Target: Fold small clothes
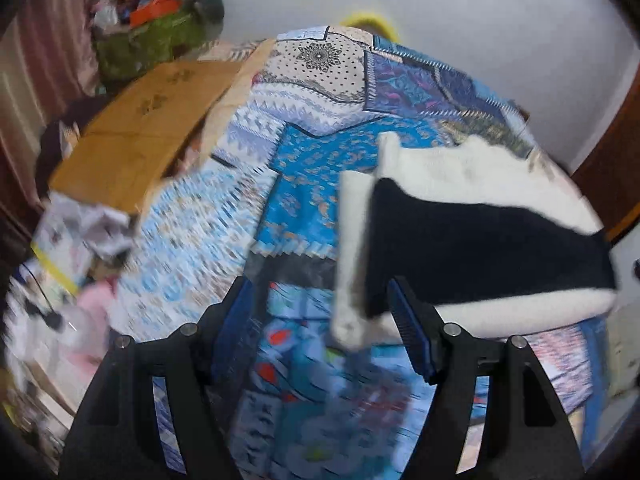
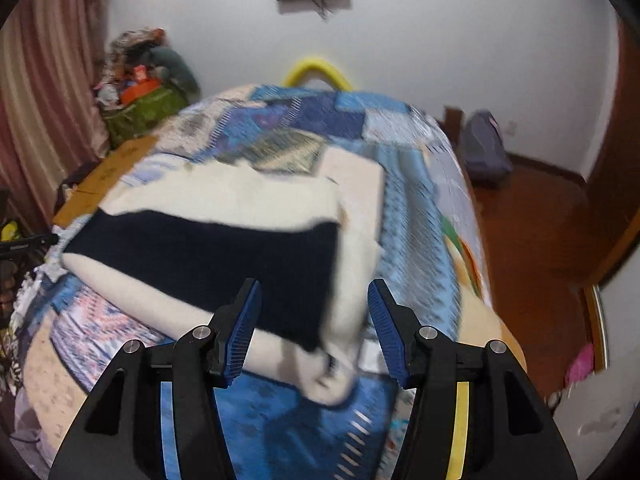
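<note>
A bed under a blue patchwork quilt [image 1: 304,168] fills both views, blurred by motion. On it lies a cream garment [image 2: 240,196] with a black band [image 2: 208,256], its shape hard to make out. The left gripper [image 1: 320,316] and right gripper [image 2: 314,316] hover with jaws spread, holding nothing. A cardboard sheet [image 1: 136,136] lies at the quilt's far-left edge.
</note>
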A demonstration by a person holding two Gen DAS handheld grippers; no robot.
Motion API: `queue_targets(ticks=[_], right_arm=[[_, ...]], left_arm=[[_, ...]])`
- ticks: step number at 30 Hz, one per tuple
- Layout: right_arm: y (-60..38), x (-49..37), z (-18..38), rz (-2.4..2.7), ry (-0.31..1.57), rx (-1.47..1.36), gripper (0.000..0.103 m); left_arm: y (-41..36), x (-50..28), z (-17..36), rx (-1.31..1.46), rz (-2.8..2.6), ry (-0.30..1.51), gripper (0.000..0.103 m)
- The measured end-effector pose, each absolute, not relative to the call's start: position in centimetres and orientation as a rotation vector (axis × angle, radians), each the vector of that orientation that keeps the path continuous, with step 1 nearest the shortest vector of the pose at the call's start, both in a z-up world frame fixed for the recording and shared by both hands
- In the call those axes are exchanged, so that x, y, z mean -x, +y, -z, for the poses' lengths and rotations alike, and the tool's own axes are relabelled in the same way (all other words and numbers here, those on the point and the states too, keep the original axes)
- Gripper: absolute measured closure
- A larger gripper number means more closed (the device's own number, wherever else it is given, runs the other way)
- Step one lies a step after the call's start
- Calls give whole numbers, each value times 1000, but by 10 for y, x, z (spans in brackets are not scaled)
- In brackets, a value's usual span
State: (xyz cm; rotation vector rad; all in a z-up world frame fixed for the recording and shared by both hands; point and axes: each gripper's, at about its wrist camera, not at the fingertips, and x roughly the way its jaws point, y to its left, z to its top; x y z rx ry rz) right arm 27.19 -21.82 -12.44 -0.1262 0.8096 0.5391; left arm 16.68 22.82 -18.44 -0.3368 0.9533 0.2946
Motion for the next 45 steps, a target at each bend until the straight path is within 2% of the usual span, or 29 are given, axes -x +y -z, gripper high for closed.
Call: queue_targets(ticks=[6,12,16,25,27,29,33,45], right_arm=[[-164,-272,129,-654,795,180,48],[-122,-276,178,-703,902,254,48],[-124,-278,198,-709,947,209,47],[-131,-276,197,-732,968,151,47],[-133,-277,194,-739,972,142,47],[-136,-278,190,-741,976,129,47],[-147,-277,179,-725,956,118,47],[-163,-271,175,-716,951,71,50]], left_arm=[[202,-158,199,543,-160,998,33],[196,-160,228,799,-74,1020,33],[209,-169,236,911,-69,982,33],[245,-219,265,1078,-175,907,33],[249,-229,264,1053,-205,906,46],[248,-238,260,1000,-194,923,68],[248,-240,233,890,-174,901,76],[235,-229,76,538,-276,689,77]])
